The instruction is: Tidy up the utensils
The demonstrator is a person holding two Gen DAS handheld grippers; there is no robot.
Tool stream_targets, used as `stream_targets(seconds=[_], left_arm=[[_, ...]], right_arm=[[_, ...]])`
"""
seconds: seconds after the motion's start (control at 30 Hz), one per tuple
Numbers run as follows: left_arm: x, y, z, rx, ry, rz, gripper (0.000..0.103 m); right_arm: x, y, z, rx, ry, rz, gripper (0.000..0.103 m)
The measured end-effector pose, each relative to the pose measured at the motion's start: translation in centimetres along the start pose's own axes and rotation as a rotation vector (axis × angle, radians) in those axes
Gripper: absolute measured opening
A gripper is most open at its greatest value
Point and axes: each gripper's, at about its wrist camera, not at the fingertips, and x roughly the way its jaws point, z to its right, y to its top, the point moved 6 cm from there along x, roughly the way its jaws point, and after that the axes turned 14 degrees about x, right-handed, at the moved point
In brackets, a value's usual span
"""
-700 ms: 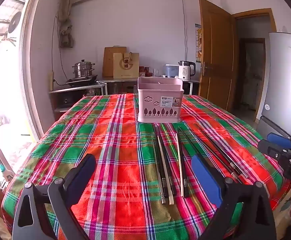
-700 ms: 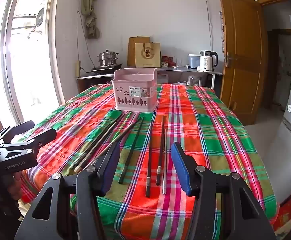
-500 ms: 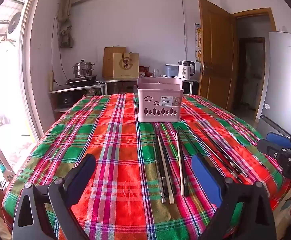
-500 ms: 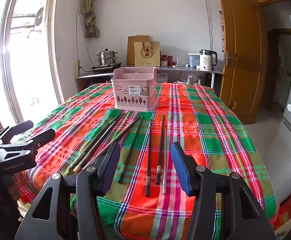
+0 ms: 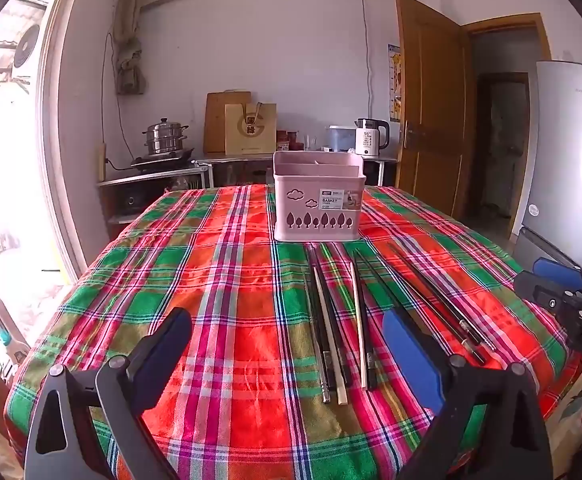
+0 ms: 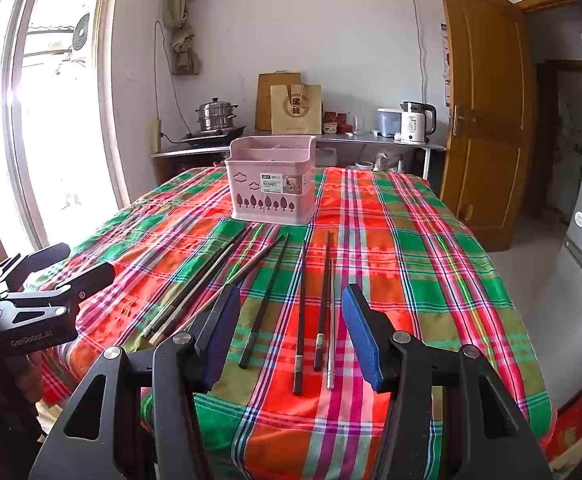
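Observation:
A pink utensil basket (image 5: pixel 317 197) (image 6: pixel 273 182) stands upright near the middle of the plaid tablecloth (image 5: pixel 219 292) (image 6: pixel 403 264). Several chopsticks (image 5: pixel 331 324) (image 6: pixel 301 312), black, pale wood and metal, lie in a row between the basket and the near edge. My left gripper (image 5: pixel 287 350) hovers open over the near edge, its right blue pad beside the chopsticks, nothing between the fingers. My right gripper (image 6: pixel 289 322) is open too, above the near ends of the right-hand chopsticks without touching them. Each gripper shows at the side of the other's view.
A counter along the back wall carries a steel steamer pot (image 5: pixel 165 138), a paper bag (image 5: pixel 250 128) and a white kettle (image 5: pixel 370 138). A wooden door (image 5: pixel 427 100) and a fridge (image 5: pixel 571 152) stand to the right, a bright window (image 5: pixel 3 160) to the left.

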Motion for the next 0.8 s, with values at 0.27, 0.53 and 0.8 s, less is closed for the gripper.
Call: stream_targets(seconds=[0.27, 0.53, 0.8], left_arm=[[-0.32, 0.2, 0.07, -0.006, -0.002, 0.0, 0.097], [-0.45, 0.28, 0.22, -0.008, -0.006, 0.002, 0.097], [-0.77, 0.31, 0.26, -0.009, -0.01, 0.003, 0.097]], right_arm=[[-0.09, 0.08, -0.11, -0.001, 0.0, -0.001, 0.054], [-0.21, 0.16, -0.24, -0.003, 0.004, -0.001, 0.054], [-0.25, 0.15, -0.3, -0.003, 0.003, -0.002, 0.054]])
